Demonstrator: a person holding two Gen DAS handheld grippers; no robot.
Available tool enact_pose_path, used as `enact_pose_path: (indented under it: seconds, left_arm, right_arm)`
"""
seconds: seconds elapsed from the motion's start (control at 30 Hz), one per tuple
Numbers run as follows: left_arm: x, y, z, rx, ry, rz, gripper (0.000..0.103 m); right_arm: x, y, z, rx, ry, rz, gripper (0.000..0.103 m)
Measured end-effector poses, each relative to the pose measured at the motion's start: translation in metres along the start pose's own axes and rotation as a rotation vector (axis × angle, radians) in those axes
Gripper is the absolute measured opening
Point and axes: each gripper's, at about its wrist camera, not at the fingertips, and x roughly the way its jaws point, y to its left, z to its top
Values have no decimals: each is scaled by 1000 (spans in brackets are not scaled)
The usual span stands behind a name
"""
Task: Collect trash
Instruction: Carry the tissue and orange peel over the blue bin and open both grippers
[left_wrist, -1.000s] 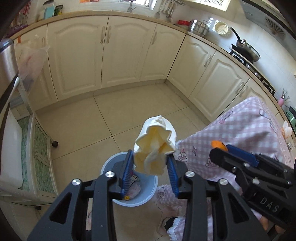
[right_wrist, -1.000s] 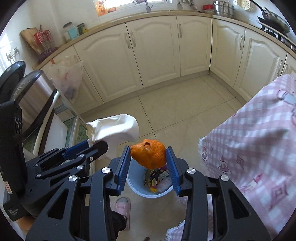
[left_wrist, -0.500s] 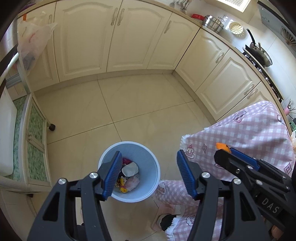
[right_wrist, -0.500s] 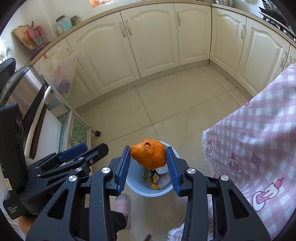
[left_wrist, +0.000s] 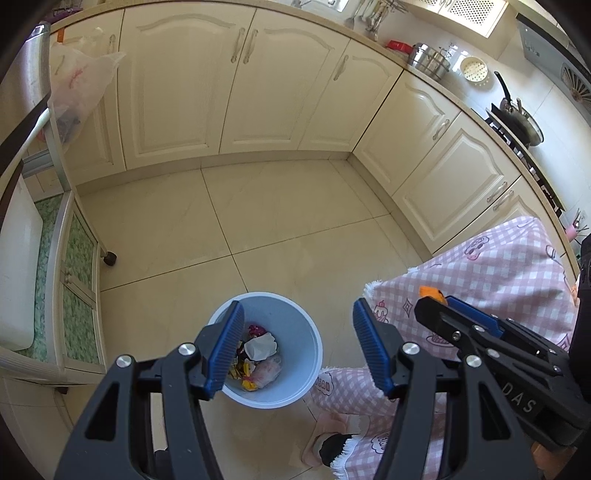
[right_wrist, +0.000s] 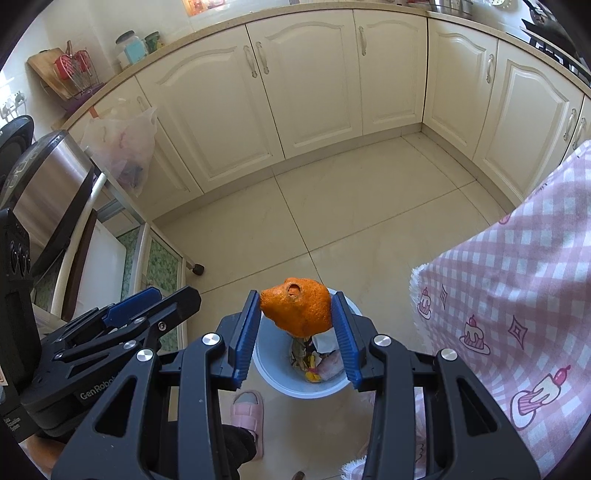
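Over bin, left tongs now spread, empty; tissue dropped inside; right tongs still gripping orange peel.

**Surfaces under your tongs**

Your left tongs and right tongs are matt black plastic with ribbed blue pads and shiny metal screws. The peel you grip looks pitted and dull orange. The bin is smooth pale-blue plastic holding crumpled paper and wrappers. The floor is glossy tile. The tablecloth is soft checked cloth.
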Motion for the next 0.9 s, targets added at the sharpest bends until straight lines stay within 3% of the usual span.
enact_pose_path:
  seconds: [0.17,0.5,0.73,0.9]
  left_arm:
    - [-3,5,3,-19,-2,-9,60]
    - [-27,-34,4,42,-33,-69,60]
    - [-68,-119,1,180,-91,-157,60]
    - [-93,-204,-10,309,-118,-239,63]
  right_arm:
    - [-5,1,4,-5,-31,-14,47]
    - [-57,-14,7,-9,-100,-50,48]
    - [-141,-59,-4,30,-217,-128,52]
    - [-208,-109,-24,82,-296,-213,53]
